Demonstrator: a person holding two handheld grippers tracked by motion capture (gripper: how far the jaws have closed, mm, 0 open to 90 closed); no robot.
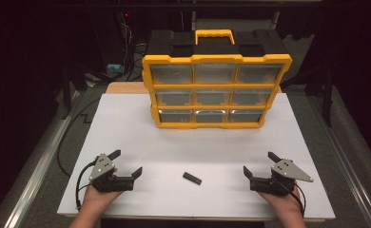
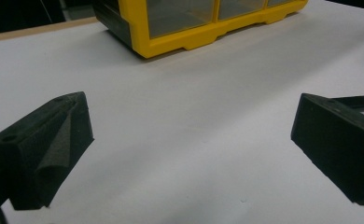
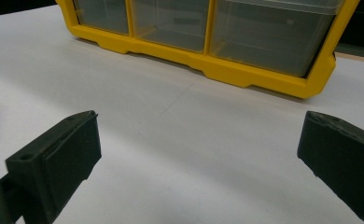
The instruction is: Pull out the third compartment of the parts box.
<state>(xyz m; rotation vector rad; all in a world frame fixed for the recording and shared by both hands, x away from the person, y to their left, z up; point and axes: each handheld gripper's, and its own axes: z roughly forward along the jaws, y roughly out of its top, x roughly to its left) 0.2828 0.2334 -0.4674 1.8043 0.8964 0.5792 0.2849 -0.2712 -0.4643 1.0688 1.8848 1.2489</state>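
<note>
Left hand-held gripper (image 1: 128, 163) and right hand-held gripper (image 1: 258, 164) rest low at the near edge of the white counter (image 1: 126, 123), each with jaws spread wide and nothing between them. A small black bar (image 1: 192, 178) lies flat between the two — apart from both. Behind stands a yellow-framed drawer organizer (image 1: 216, 88), upright, drawers shut.

Lying flat on the white surface (image 1: 126, 118): small black rectangular block (image 1: 191, 178), slightly angled. Sitting midway between both hands, well apart from each, touching nothing. Resting near the front edge, well short of the yellow organizer (image 1: 215, 90).
</note>
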